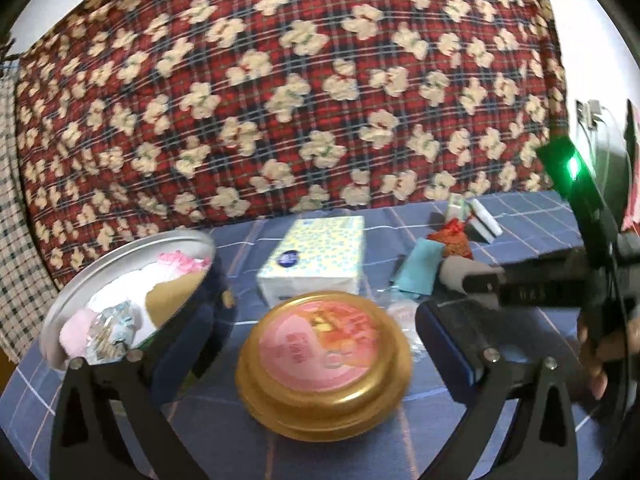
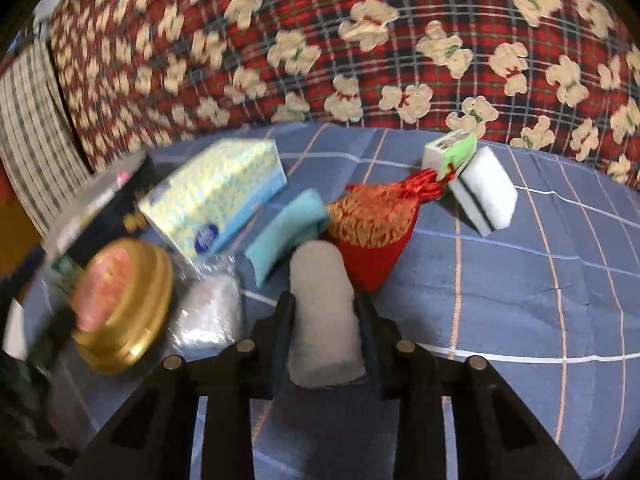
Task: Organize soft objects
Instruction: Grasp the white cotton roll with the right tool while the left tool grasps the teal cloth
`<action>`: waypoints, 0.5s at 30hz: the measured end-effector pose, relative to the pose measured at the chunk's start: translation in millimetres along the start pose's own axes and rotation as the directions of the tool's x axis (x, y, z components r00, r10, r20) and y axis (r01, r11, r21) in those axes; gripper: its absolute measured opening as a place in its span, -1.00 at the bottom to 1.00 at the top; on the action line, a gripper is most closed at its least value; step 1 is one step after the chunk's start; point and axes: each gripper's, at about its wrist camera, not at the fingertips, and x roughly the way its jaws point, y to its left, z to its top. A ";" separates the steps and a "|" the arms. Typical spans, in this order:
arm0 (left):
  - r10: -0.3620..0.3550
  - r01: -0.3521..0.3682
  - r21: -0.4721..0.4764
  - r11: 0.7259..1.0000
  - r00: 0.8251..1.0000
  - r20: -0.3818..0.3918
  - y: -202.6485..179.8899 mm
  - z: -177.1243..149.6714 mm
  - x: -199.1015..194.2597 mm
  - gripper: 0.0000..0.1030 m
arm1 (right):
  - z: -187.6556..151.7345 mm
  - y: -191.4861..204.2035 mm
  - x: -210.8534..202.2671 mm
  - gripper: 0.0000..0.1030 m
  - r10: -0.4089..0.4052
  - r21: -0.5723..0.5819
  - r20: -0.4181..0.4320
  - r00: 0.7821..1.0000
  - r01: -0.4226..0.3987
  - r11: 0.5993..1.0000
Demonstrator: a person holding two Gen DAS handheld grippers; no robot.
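We hold the right tongs [image 2: 325,308] clamped on a rolled white cloth [image 2: 323,316], whose far end sticks out past the fingertips toward a red and gold drawstring pouch [image 2: 370,232]. The pouch lies just ahead of the roll, slightly right of it. Left of the pouch, also just ahead of these tongs, lies a folded teal cloth [image 2: 286,226], and beyond that a patterned tissue box [image 2: 218,196]. To the left of the right tongs sits a crinkled clear packet [image 2: 210,312], and further left a gold tin lid [image 2: 120,308] with a pink top. Far ahead to the right, a white sponge [image 2: 486,192] leans against a green pack [image 2: 450,152].

Our left tongs [image 1: 316,336] stand wide apart, with the gold lid lying between the two fingers and touched by neither pad. At the left finger sits an open round tin [image 1: 128,296] holding pink and white soft pieces. Everything rests on a blue checked sheet [image 2: 520,280], with a red plaid bear-print quilt [image 1: 280,80] behind.
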 end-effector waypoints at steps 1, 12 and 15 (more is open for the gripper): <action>-0.029 0.029 0.010 1.000 1.000 -0.004 -5.4 2.0 0.3 0.99 | 1.1 -3.3 -5.4 -0.35 -0.001 0.011 0.024 1.000 0.000 1.000; -0.214 0.218 0.030 0.976 0.972 -0.094 -48.3 30.4 22.5 0.99 | -1.2 -44.4 -35.1 -0.53 -0.006 0.132 0.123 0.992 -0.010 0.991; -0.218 0.222 0.029 0.975 0.970 -0.111 -50.9 32.9 28.7 0.99 | -1.8 -45.5 -23.2 -0.53 0.061 0.129 0.079 0.995 -0.071 0.989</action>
